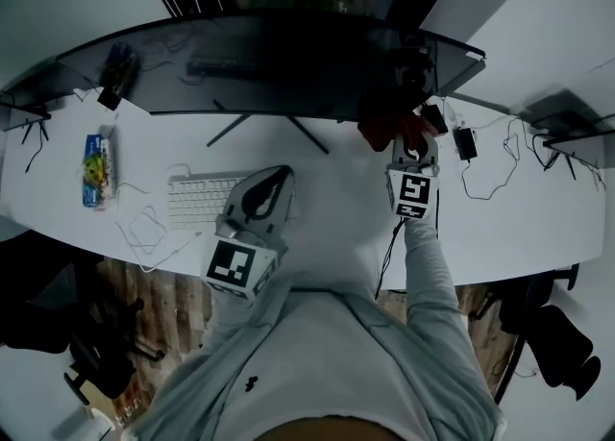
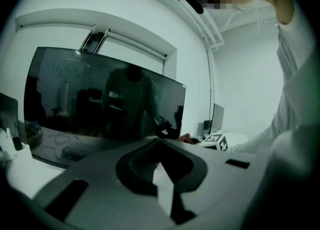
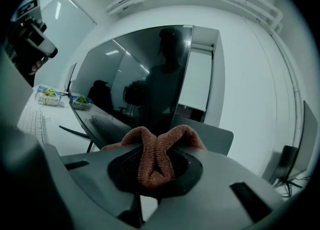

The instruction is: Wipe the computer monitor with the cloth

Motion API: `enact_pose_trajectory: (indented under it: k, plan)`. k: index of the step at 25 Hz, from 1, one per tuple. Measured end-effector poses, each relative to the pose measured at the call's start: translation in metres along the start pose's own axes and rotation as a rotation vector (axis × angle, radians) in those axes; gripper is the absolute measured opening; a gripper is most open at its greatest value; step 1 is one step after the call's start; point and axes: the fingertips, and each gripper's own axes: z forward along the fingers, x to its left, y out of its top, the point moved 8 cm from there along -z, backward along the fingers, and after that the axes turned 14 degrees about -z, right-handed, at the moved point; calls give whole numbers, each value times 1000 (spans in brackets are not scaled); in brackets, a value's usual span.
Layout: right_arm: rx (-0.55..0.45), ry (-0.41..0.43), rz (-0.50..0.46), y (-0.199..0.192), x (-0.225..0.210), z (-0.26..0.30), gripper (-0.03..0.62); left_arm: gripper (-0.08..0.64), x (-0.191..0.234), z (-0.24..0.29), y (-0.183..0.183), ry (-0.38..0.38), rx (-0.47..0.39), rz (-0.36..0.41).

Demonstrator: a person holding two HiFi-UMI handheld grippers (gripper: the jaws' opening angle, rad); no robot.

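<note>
A wide curved monitor (image 1: 288, 64) with a dark screen spans the back of the white desk (image 1: 327, 189). My right gripper (image 1: 409, 141) is shut on a rust-red cloth (image 1: 387, 129), held just in front of the screen's lower right corner. In the right gripper view the cloth (image 3: 156, 160) bulges out in two folds from the closed jaws of that gripper (image 3: 159, 146), with the monitor (image 3: 140, 83) just ahead. My left gripper (image 1: 279, 178) hovers over the desk beside the keyboard, below the screen's middle. In its own view the left gripper (image 2: 159, 143) is shut and holds nothing, facing the monitor (image 2: 100, 98).
A white keyboard (image 1: 197, 199) and a loose white cable (image 1: 144, 228) lie at the left of the desk. A colourful packet (image 1: 96, 170) sits further left. A black adapter (image 1: 466, 141) and cables (image 1: 490, 175) lie at the right. The monitor's stand legs (image 1: 269, 130) spread on the desk.
</note>
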Motion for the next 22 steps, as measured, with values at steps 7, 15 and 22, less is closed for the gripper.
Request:
enact_pose_trajectory:
  k: [7,15,22]
  plan:
    - [112,81,0,-37,23,10,35,21,-1,6,-2,8,-4,-6]
    - [164,80,-12,-47,34,13,35,21,3,1,-2,43,11,-25]
    - [204,113,-71,-38,54,21,35,21,18,-7,-6,48,-7,14]
